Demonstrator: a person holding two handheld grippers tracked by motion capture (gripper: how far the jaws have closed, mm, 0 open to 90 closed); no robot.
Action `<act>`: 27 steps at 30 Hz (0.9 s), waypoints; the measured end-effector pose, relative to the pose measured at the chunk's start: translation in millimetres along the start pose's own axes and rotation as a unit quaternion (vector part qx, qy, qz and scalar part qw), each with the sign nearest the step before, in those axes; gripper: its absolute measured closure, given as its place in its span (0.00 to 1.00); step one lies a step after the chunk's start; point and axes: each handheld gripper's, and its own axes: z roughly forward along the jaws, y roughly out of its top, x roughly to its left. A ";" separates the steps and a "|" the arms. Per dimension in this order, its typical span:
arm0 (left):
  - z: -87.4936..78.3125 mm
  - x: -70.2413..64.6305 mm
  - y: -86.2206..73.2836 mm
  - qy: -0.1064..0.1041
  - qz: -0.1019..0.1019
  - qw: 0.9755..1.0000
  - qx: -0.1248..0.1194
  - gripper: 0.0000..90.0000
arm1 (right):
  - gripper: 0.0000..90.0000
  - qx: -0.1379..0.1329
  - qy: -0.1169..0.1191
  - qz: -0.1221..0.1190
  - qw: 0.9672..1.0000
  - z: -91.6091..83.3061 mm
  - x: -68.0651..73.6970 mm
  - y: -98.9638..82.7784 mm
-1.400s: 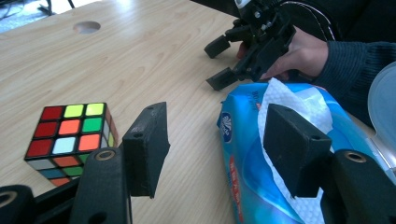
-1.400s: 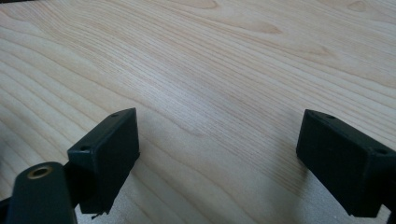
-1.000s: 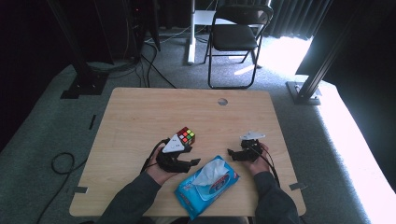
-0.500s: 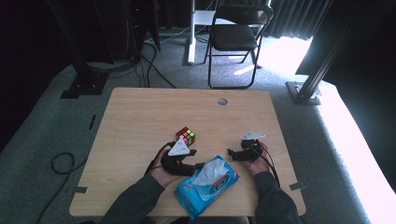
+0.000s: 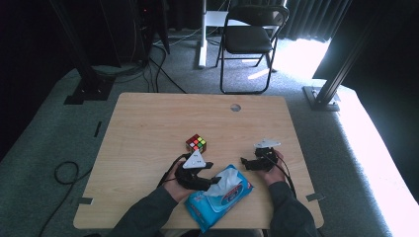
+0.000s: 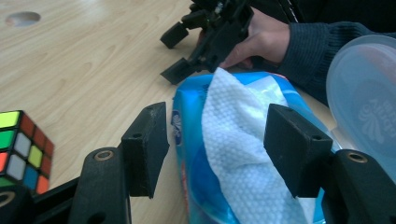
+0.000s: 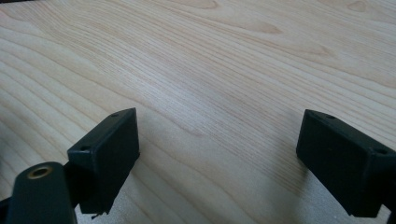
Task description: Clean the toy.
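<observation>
Left gripper (image 6: pixel 212 149), having swung from the cube (image 5: pixel 196 143) toward the table's near edge, now brackets the wipe (image 6: pixel 238 154) with jaws spread, not yet pinching it; right gripper (image 7: pixel 217 163) rests spread, empty.

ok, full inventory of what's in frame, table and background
wet-wipe pack: 1, blue, near table edge between the hands, clear lid flipped open
wipe: 1, white, sticking up out of the pack, between the left gripper's open jaws
Rubik's cube: 1, multicolour, mid-table, beyond the left gripper
table: 1, light wood, round hole near the far edge
folding chair: 1, black, on the floor behind the table
cables: several, black, on the grey carpet at left
left gripper: 1, black, open, at the pack
right gripper: 1, black, open over bare table, right of the pack
</observation>
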 end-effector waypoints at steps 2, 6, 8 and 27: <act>2.1 -1.5 -0.3 -0.006 0.001 1.000 0.002 0.45 | 0.14 0.000 0.000 0.000 1.000 0.0 0.0 0.0; 7.0 -4.7 -1.2 -0.015 0.001 1.000 0.007 0.47 | 0.14 0.000 0.000 0.000 1.000 0.0 0.0 0.0; 10.3 -7.0 -2.0 -0.017 0.003 1.000 0.012 0.52 | 0.14 0.000 0.000 0.000 1.000 0.0 0.0 0.0; 23.6 -12.1 -8.7 -0.027 0.017 0.999 0.042 0.93 | 0.14 0.000 0.000 0.000 1.000 0.0 0.0 0.0</act>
